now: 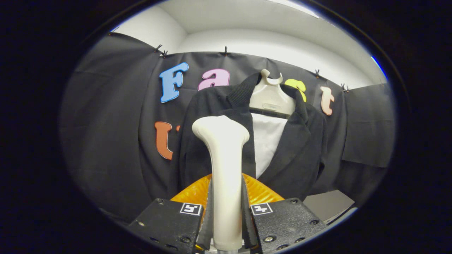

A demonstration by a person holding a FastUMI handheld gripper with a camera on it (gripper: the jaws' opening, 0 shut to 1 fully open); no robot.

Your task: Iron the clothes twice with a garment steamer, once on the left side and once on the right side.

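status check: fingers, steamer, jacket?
Gripper fingers shut on steamer handle. Steamer head upright, in front of the dark jacket's left-hand panel; contact unclear. Jacket on hanger. Nothing in the way.

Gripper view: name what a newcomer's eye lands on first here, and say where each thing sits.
First comes the pale garment steamer, standing upright between the fingers of the gripper, which are shut on its handle, with its orange base just behind them. Beyond its head hangs a dark jacket on a pale hanger, open at the front over a white shirt, against the black cloth wall.
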